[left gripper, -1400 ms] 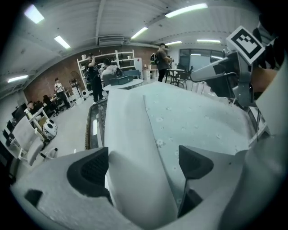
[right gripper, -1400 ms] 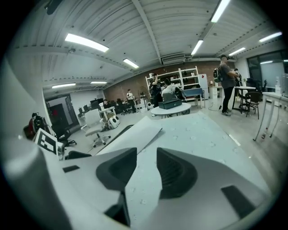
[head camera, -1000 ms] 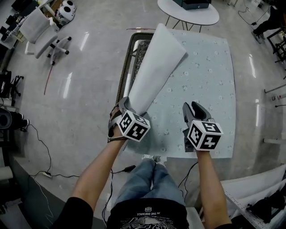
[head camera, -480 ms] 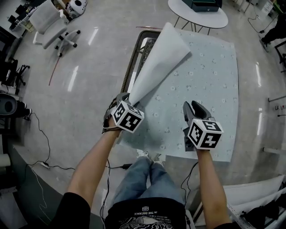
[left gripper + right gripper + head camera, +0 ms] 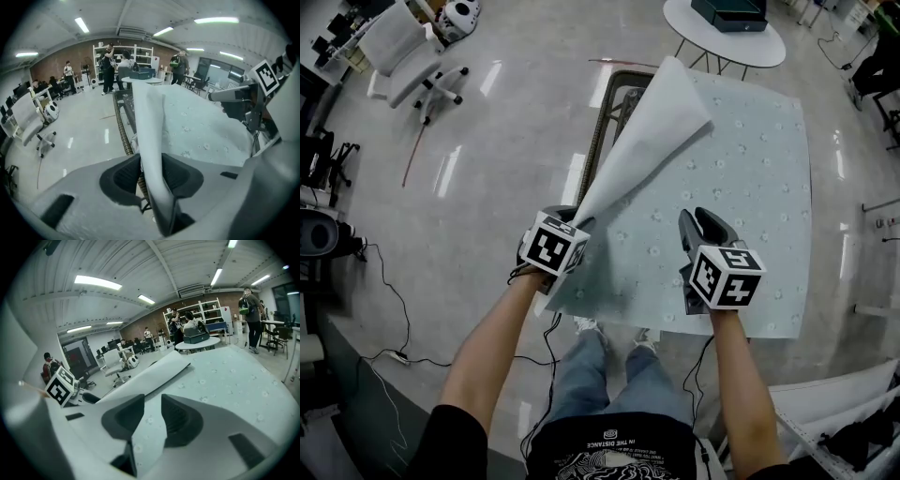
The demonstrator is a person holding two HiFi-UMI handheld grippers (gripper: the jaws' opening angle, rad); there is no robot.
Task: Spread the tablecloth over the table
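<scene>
While pinching the tablecloth [image 5: 750, 178] at its near left edge with the left gripper [image 5: 570, 220], holding that side up off the table [image 5: 123, 135] as a long tapering flap. Just now closing those jaws down to a narrow gap, with both dark ribbed pads [image 5: 124, 176] pressing on a thick fold of fabric between them. Covering most of the tabletop flat, stretching lengthwise straight away from the person toward a round white table [image 5: 694, 30] beyond the far end. Pointing the flap from the near left corner up and away toward the far left corner, widening with distance, curling over at the far end and showing a plain white underside. Showing on the upper face a thin, soft, pale blue-green fabric dotted with small white flower prints, lying smooth with hardly a crease. Exposing a dark ribbed rim of the table along the left, under the raised side. Hovering the right gripper [image 5: 708, 223] above the near right part of the cloth, pointing away and somewhat down; just now closing its jaws a little too, standing partly apart with a narrow gap, printed fabric showing through that gap, neither pad visibly pressing on it. Gleaming all round, a grey polished floor [image 5: 497, 187] reflecting ceiling lights, with a white swivel chair [image 5: 401, 47] standing well off to the far left.
</scene>
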